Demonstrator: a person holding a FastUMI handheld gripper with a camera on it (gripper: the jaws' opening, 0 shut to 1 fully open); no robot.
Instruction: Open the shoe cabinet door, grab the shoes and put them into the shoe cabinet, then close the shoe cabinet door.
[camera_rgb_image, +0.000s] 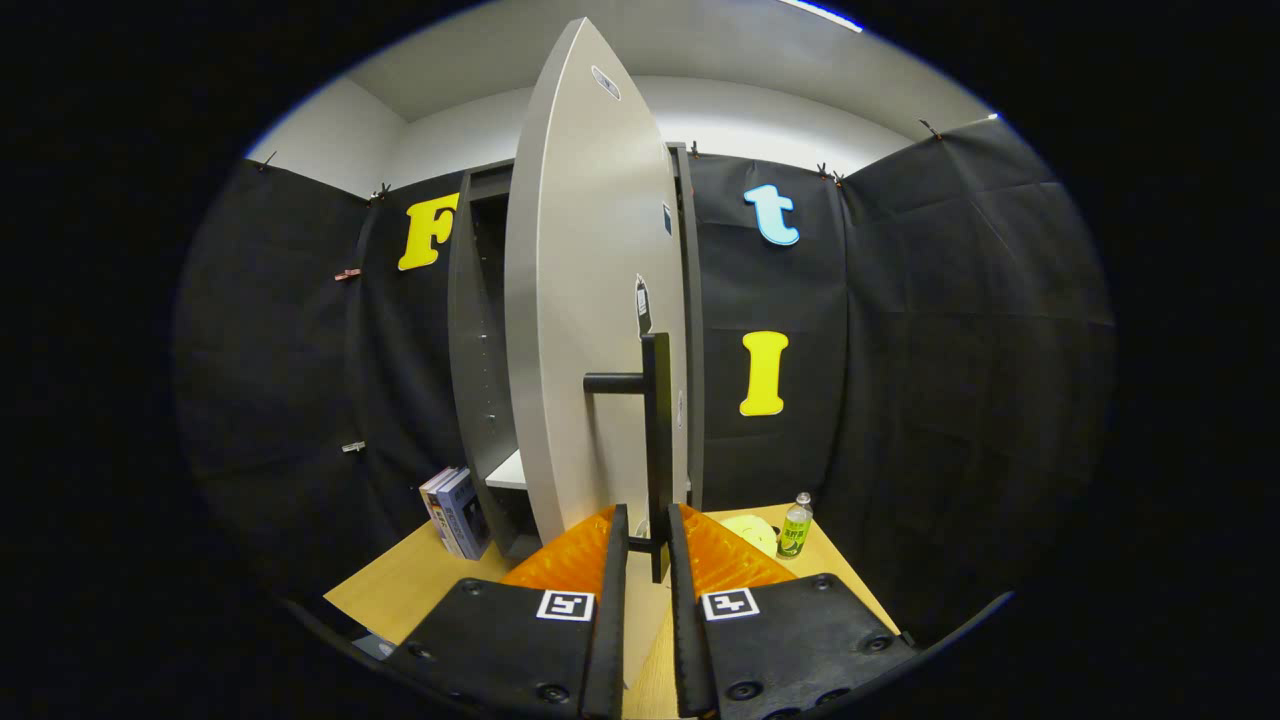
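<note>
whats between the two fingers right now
In the gripper view, the lower end of the door's black handle stands in the narrow gap between the fingers of the gripper. Whether both press on it is unclear. The door is partly open.

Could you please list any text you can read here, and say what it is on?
Cabinet door stickers: too small to read.
Bottle label: blurred, unreadable.
Books spines: blurred, unreadable.
Gripper, its fingers flanking the lower end of the door handle: square markers, no words.
</note>
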